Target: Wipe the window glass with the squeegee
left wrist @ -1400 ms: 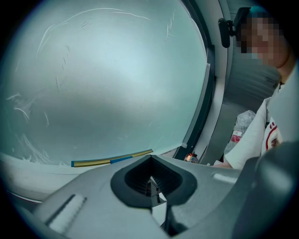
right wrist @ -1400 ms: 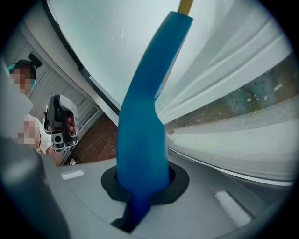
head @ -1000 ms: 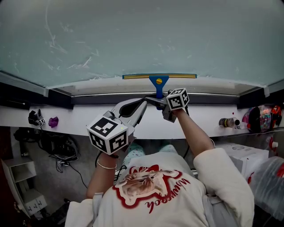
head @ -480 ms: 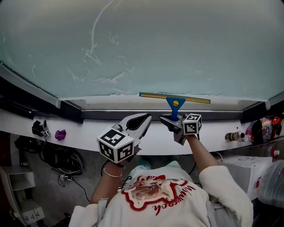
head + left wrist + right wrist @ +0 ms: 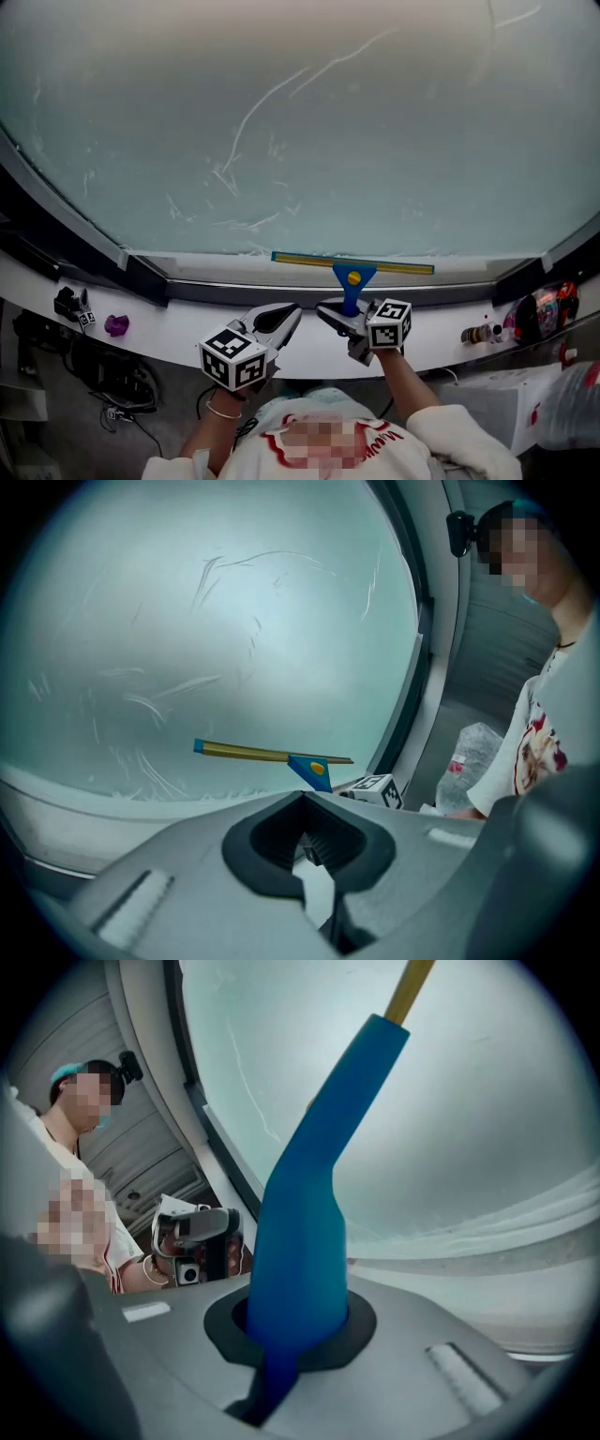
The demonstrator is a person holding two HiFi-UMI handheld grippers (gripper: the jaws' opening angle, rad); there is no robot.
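The squeegee [image 5: 352,277] has a blue handle and a long brass-coloured blade lying across the bottom edge of the window glass [image 5: 300,122]. My right gripper [image 5: 339,317] is shut on the lower end of that handle; in the right gripper view the blue handle [image 5: 305,1213] rises straight out of my right gripper [image 5: 291,1335]. Just left of it, my left gripper [image 5: 286,316] is shut with nothing in it. From the left gripper view, the squeegee [image 5: 272,754] lies beyond my left gripper [image 5: 305,841]. Faint wipe streaks mark the glass.
A white sill [image 5: 169,333] runs under the dark window frame. On it lie a purple object [image 5: 116,324] and a black item [image 5: 69,304] at the left, small bottles [image 5: 481,333] and a colourful bag [image 5: 542,314] at the right. A crumpled plastic bag [image 5: 469,761] sits near the person.
The head view has tilted upward, so more glass shows and both grippers sit lower in the picture. The squeegee blade stays at the glass's bottom edge; the grip is unchanged.
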